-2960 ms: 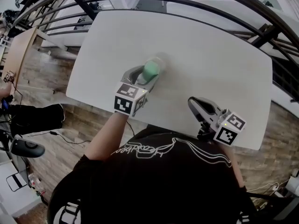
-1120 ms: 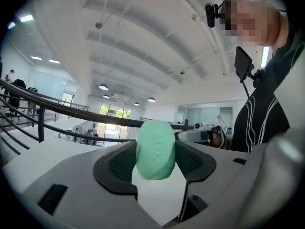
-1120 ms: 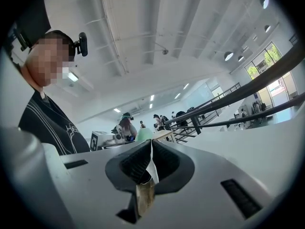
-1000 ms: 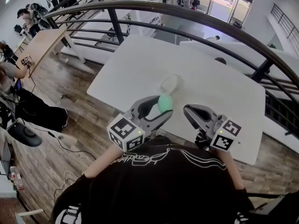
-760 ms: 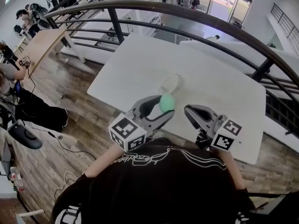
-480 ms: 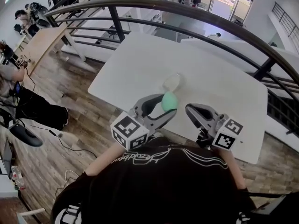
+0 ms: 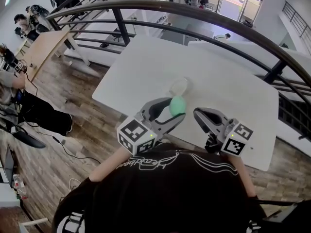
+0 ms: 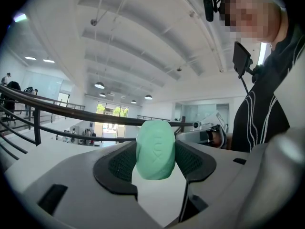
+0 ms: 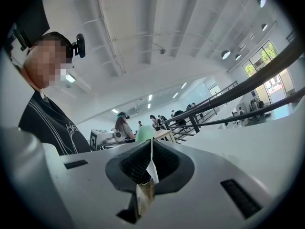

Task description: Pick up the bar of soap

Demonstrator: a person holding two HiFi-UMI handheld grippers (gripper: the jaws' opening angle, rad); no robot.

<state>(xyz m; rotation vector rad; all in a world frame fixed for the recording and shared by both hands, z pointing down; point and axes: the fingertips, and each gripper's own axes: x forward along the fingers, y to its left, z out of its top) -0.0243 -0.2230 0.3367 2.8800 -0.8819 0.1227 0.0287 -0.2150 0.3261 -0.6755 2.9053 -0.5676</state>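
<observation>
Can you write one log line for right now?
left hand-held gripper: shut on green soap, off the table | right hand-held gripper: shut, empty | clear dish: on table

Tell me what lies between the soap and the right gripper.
Nothing: in the head view only bare table shows between the soap, held by the left gripper, and the right gripper.

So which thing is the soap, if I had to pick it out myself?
Start at the big white table by the dark railing. Above its near edge, the left gripper holds the bar of soap clamped between its two jaws. It is a rounded mint-green lump, the only green thing there, unlike the clear dish just beyond it.
</observation>
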